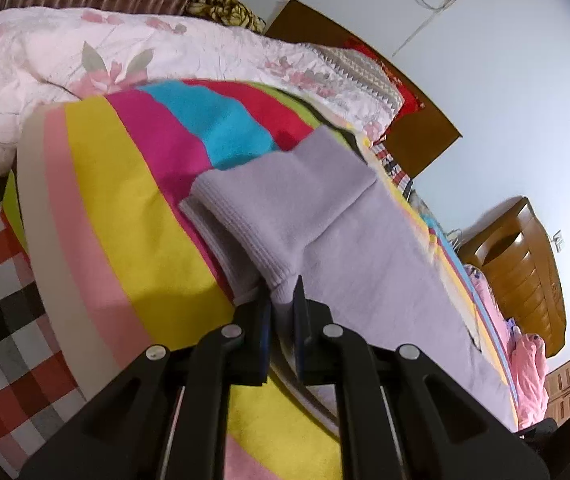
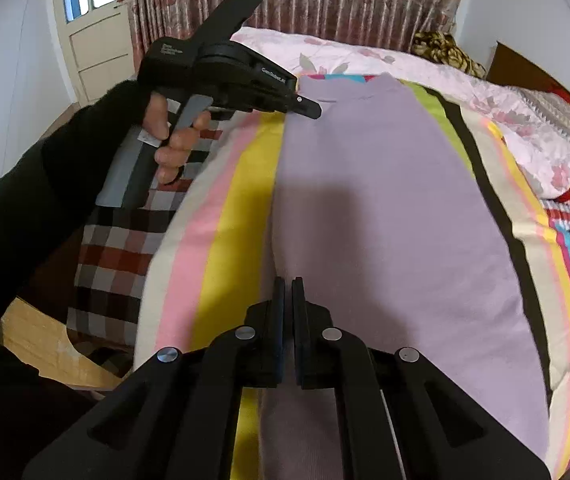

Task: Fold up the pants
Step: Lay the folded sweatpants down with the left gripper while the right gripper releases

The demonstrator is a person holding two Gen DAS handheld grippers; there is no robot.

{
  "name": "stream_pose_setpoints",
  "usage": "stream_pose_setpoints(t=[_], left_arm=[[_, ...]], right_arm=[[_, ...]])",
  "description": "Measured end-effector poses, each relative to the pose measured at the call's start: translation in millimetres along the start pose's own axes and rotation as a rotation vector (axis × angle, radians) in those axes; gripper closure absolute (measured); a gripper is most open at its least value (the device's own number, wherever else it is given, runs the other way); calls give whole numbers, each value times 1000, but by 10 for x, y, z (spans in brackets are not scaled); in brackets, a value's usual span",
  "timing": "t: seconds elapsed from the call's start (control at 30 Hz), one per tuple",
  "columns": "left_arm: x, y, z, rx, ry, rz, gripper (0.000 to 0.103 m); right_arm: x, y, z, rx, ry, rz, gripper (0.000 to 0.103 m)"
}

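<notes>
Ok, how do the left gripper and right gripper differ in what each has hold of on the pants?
The left gripper is shut on the ribbed cuffs at the leg end of the lilac pants; the right gripper is shut at the opposite, wider end. Fabric visibly bunches between the left gripper's pads; the right gripper shows almost no gap, and its hold is less clear. Both point downward over the striped blanket.

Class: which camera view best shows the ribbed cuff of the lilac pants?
The left wrist view: the ribbed cuff fills the centre, pinched by the left gripper. The right wrist view shows that end only small and far off, beside the left gripper.
</notes>
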State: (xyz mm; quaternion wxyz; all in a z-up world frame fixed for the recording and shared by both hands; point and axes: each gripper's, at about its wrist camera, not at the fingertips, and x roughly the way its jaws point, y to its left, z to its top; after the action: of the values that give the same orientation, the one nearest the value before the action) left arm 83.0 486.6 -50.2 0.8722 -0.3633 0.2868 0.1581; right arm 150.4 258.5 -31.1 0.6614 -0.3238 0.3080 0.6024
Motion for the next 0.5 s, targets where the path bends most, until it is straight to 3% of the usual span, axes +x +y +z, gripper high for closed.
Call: stream_pose_setpoints(t=[0.1,0.2,0.3,0.33,0.37,0.4,0.43,0.47,0.5], left_arm=[[-15,-26,2,18,-2,19,95],[63,22,-21,4,19,14,94],[130,38,-9,7,32,7,91],[119,43,0,3,34,-3,89],[99,48,9,-2,31,-10,83],[59,45,12,-11,21,-19,72],[-3,13,4,-10,-1,-1,65],[-60,-47,-16,3,-25,37,42],[-200,-183,-61,41,-91,204,11]], right_arm=[[-88,-31,19,17,-21,8,98],[57,3,-33,15,12,-1,98],[98,-1,-76,40,-6,19,89],[80,-14,-72,48,3,32,77],[48,-25,-79,59,11,56,66],[-1,-35,-96,71,7,77,45],[-114,-59,-129,86,-19,101,45],[-298,-101,-194,103,-65,118,45],[-462,-151,-269,125,-98,100,45]])
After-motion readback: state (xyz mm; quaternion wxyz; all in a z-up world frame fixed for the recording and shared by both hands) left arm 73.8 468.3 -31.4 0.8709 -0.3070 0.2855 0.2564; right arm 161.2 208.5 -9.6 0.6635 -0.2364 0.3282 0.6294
